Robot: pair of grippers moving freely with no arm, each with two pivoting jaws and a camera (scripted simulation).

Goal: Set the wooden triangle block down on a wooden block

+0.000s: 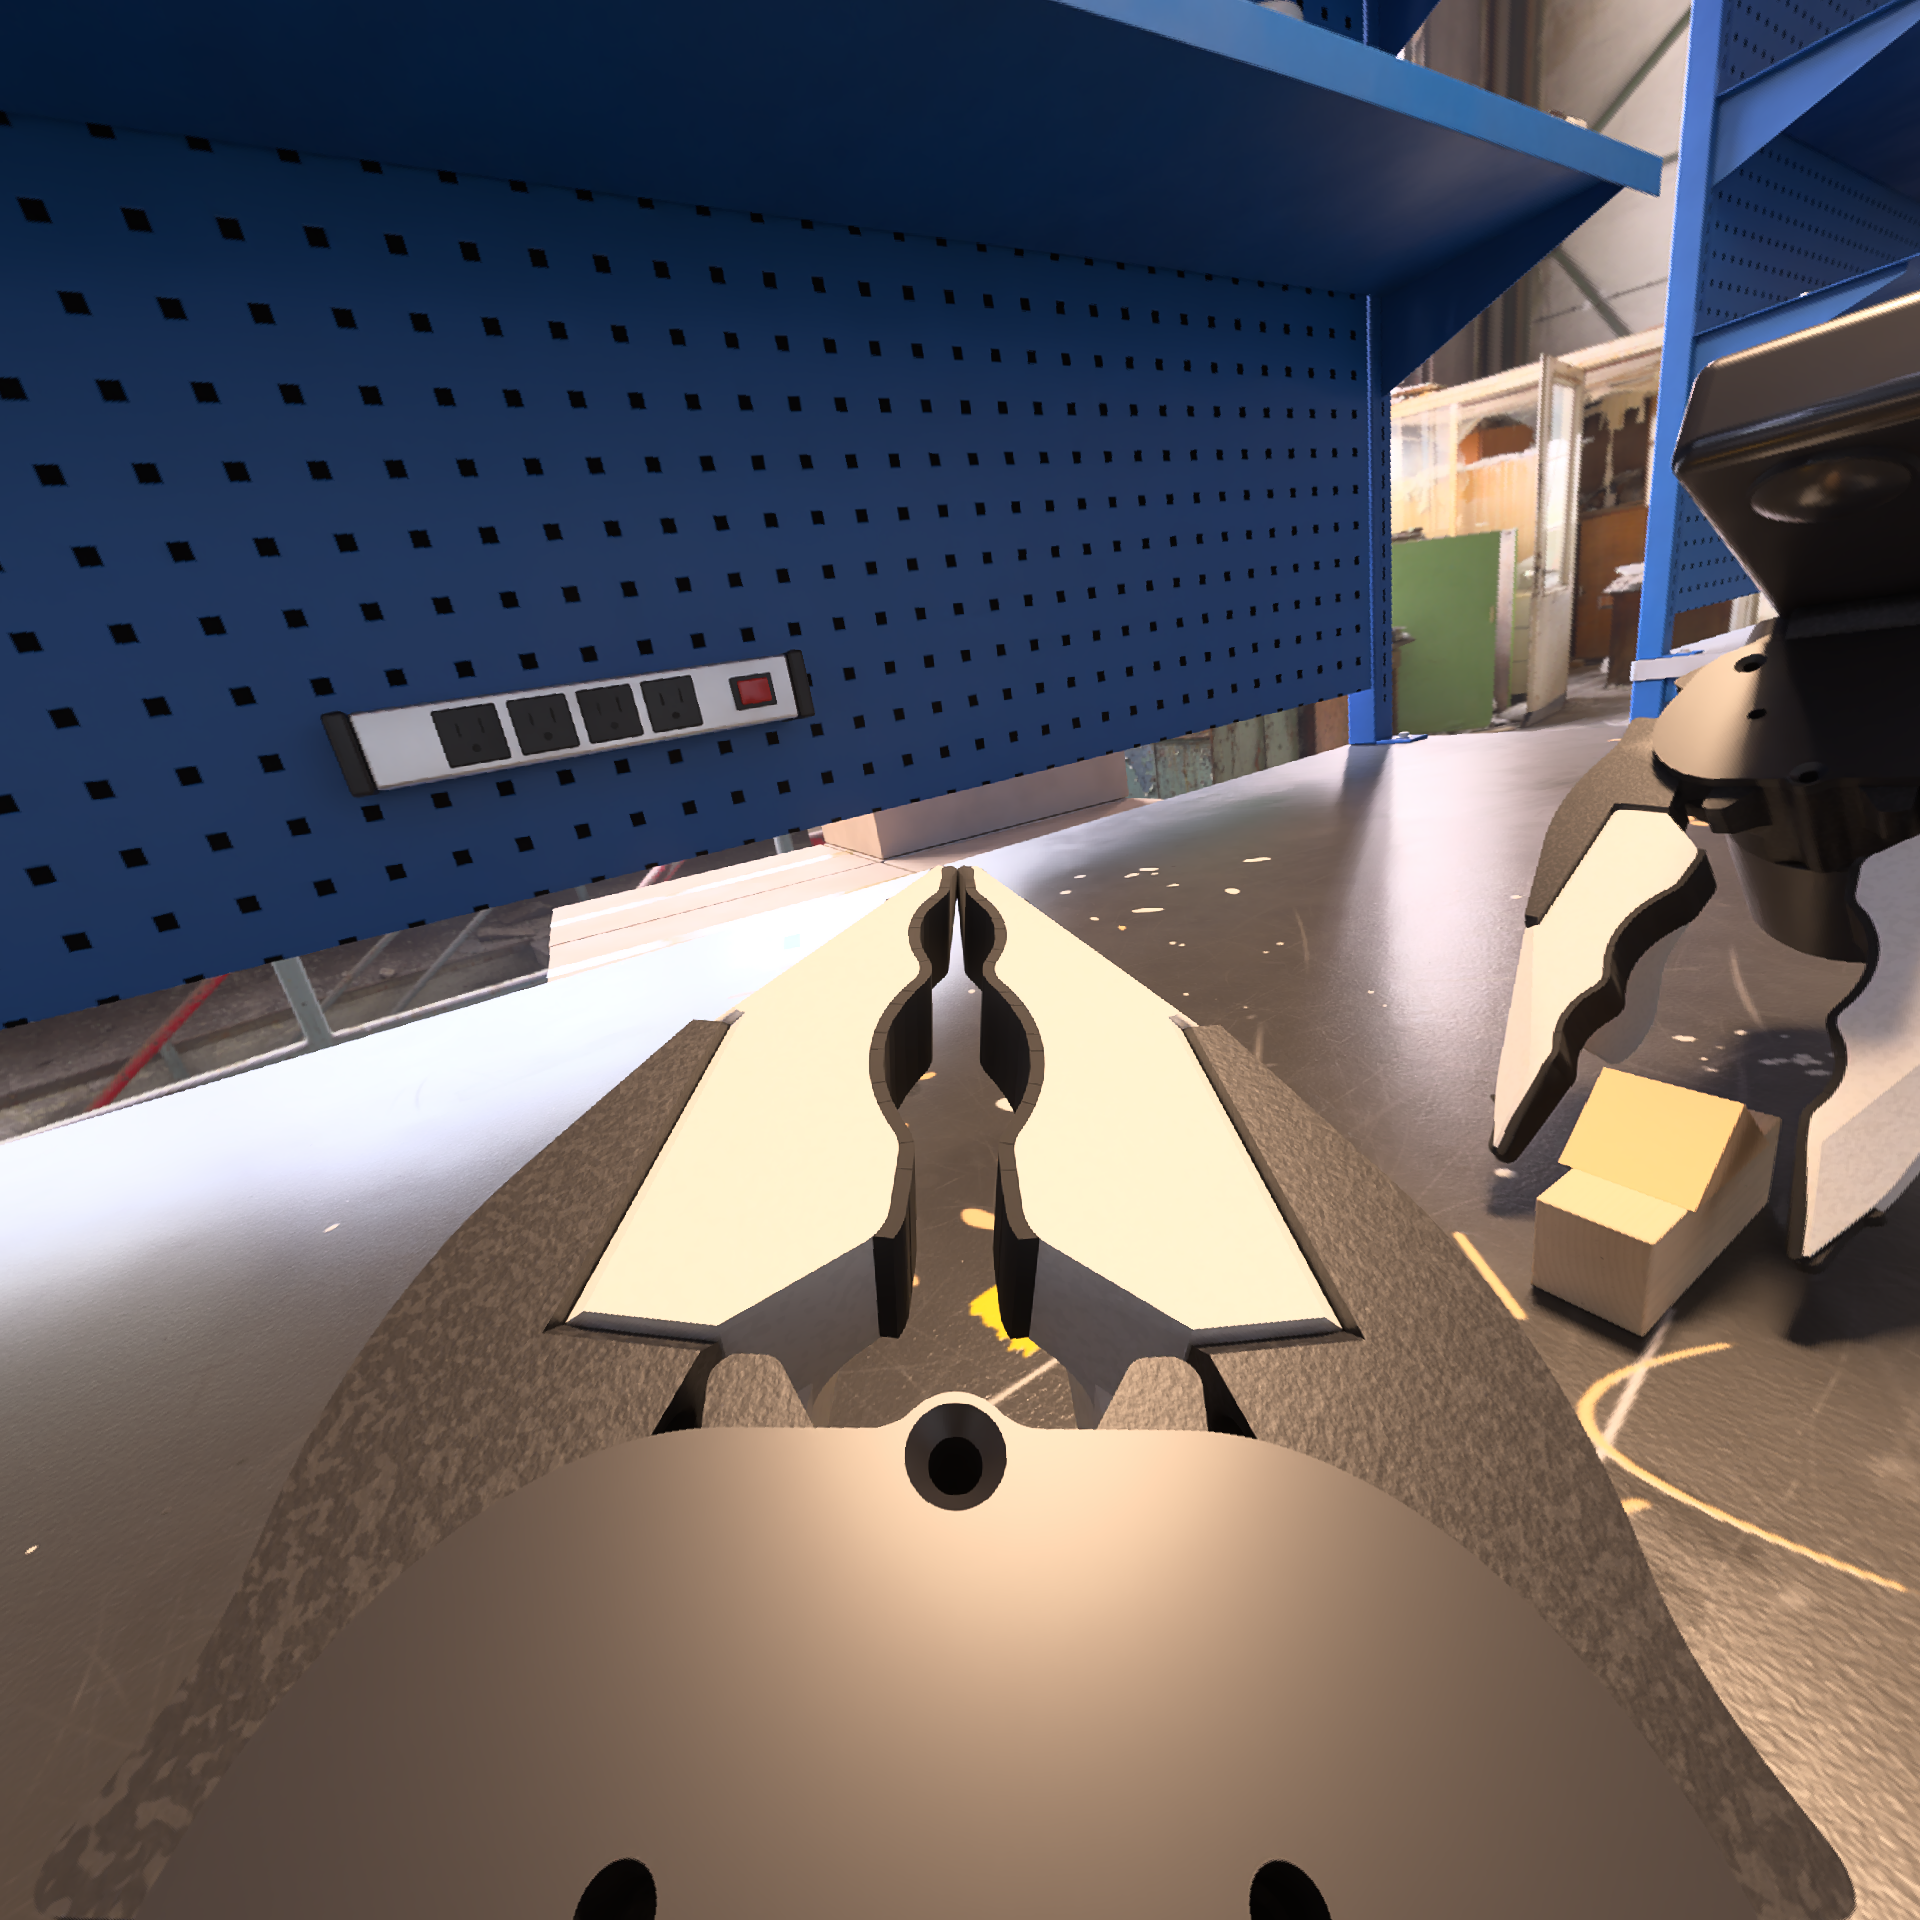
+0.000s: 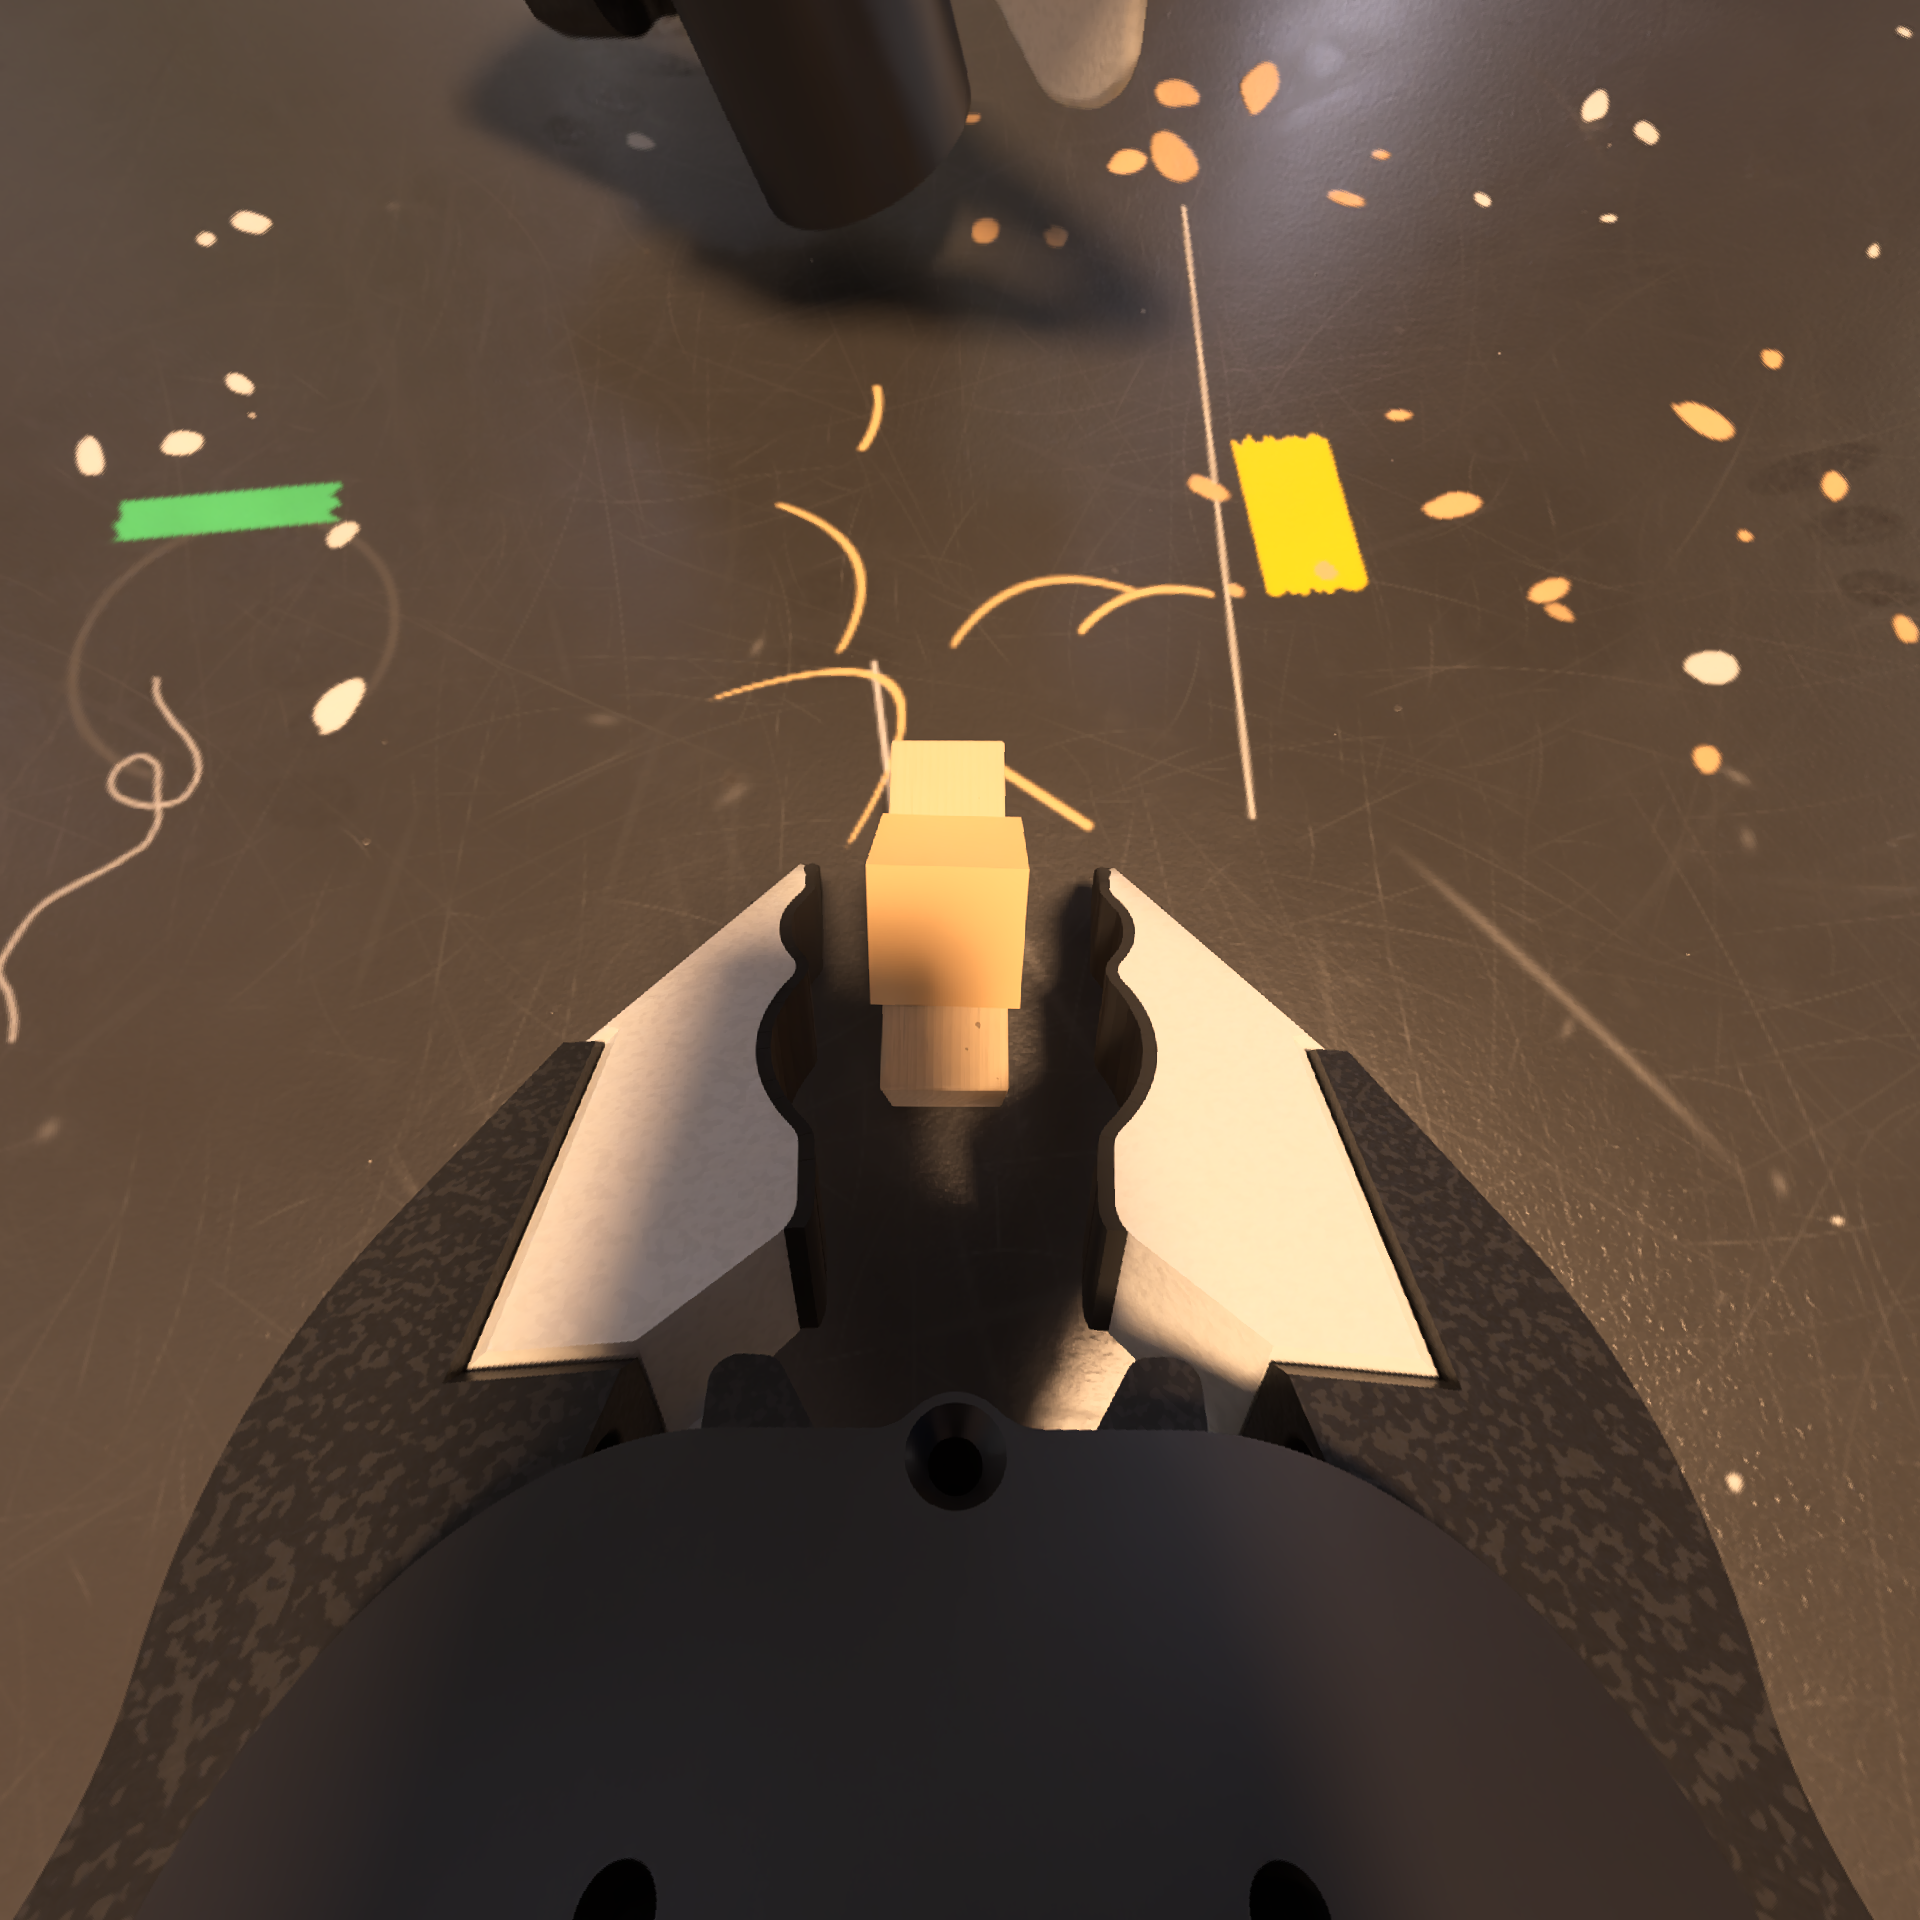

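The pale wooden triangle block [image 2: 945, 914] rests on a longer wooden block [image 2: 945, 1055] lying on the dark tabletop [image 2: 520, 935]. My right gripper [image 2: 956, 878] is open, one finger on each side of the stack with a gap to the wood. In the left wrist view the same triangle block [image 1: 1652, 1138] sits on the wooden block [image 1: 1616, 1262] at the right, between the right gripper's [image 1: 1662, 1195] spread fingers. My left gripper [image 1: 956, 883] is shut and empty, low over the table, left of the stack.
A blue pegboard [image 1: 727, 468] with a power strip [image 1: 566, 717] stands behind the table under a blue shelf [image 1: 1247, 135]. Yellow tape [image 2: 1299, 514] and green tape [image 2: 229, 511] lie on the scratched, paint-flecked top. The left gripper's dark body [image 2: 852, 104] hangs beyond the stack.
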